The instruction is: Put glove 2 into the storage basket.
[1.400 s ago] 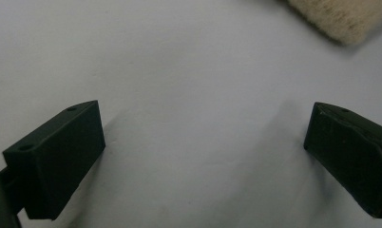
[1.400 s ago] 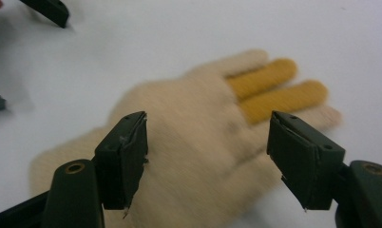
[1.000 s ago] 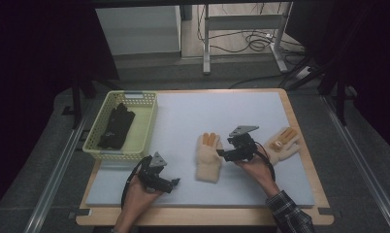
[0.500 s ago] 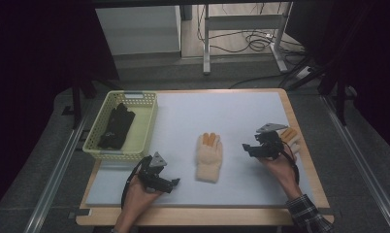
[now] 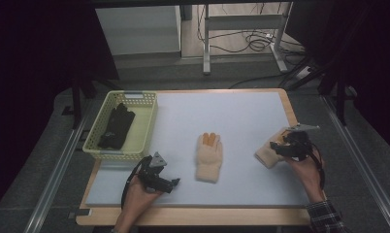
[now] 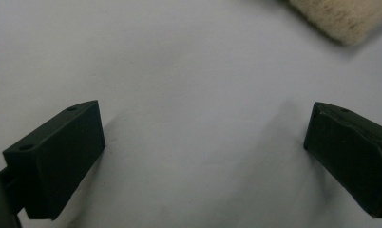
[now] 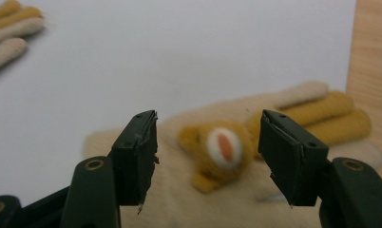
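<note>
A cream glove with orange fingertips [image 5: 209, 157] lies flat at the middle of the pale mat. A second cream glove [image 5: 267, 154] with an orange bear patch [image 7: 221, 150] lies at the mat's right side. My right gripper [image 5: 279, 148] hovers just over it, open, its jaws either side of the patch [image 7: 208, 142]. My left gripper [image 5: 172, 185] rests low near the front left of the mat, open, with bare mat between its jaws [image 6: 203, 142]. The cuff of the middle glove [image 6: 343, 16] shows beyond it.
A yellow-green basket [image 5: 143, 127] holding a dark glove [image 5: 116, 124] stands at the mat's left edge. The wooden table border [image 5: 290, 109] runs close to the right glove. Metal rails flank the table on both sides.
My right gripper has moved from the middle glove rightward to the glove at the right edge and come down over it. The left gripper has stayed put.
</note>
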`<state>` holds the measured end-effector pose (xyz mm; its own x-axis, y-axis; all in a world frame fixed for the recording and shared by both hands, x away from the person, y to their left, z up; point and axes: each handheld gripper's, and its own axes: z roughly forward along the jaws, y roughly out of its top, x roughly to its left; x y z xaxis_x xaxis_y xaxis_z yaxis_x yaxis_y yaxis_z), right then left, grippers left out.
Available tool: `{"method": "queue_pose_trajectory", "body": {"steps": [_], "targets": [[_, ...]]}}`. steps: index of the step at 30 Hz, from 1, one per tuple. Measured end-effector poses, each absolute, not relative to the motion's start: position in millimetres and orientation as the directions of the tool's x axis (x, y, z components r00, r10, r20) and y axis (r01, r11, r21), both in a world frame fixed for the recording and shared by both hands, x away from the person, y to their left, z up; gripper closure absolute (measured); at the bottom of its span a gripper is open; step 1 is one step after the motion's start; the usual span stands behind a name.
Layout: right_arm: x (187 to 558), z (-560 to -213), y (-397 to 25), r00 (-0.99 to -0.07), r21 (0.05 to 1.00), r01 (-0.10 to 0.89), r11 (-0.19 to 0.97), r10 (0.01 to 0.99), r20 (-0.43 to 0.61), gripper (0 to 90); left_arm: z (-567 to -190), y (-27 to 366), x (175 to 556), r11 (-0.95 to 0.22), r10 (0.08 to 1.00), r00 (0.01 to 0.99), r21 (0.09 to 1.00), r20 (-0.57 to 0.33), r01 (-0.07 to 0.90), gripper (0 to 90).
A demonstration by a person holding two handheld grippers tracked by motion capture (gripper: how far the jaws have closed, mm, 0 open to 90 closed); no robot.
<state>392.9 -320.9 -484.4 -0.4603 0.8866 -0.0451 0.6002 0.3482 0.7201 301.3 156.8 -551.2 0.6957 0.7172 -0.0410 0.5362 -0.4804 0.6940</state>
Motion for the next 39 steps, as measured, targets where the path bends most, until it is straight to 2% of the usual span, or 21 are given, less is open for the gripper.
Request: {"method": "queue_pose_trajectory", "body": {"steps": [7,9,11,14,28,39], "targets": [[398.1,-507.8,-324.8,-0.433,0.695,0.632,0.344,0.9,-0.052,34.4,-551.2,156.8,301.3,-0.48,0.717,0.696,0.694,-0.041,0.536,0.0],[399.2,-513.5,-323.4,-0.424,0.692,0.633,0.348,0.903,-0.067,40.8,-551.2,156.8,301.3,-0.48,0.717,0.696,0.694,-0.041,0.536,0.0],[398.4,-514.4,-323.6,-0.43,0.703,0.624,0.341,0.901,-0.055,55.2,-551.2,156.8,301.3,-0.48,0.717,0.695,0.694,-0.041,0.536,0.0],[396.8,-512.5,-322.2,-0.434,0.7,0.616,0.362,0.897,-0.082,62.1,-551.2,156.8,301.3,-0.48,0.717,0.696,0.694,-0.041,0.536,0.0],[384.1,-487.0,-317.9,-0.491,0.739,0.557,0.379,0.868,-0.075,63.1,-551.2,156.7,301.3,-0.48,0.717,0.695,0.694,-0.041,0.536,0.0],[371.6,-459.6,-289.8,-0.593,0.764,0.487,0.423,0.802,-0.066,62.8,-551.2,156.7,301.2,-0.479,0.718,0.695,0.694,-0.042,0.537,0.0]]}}
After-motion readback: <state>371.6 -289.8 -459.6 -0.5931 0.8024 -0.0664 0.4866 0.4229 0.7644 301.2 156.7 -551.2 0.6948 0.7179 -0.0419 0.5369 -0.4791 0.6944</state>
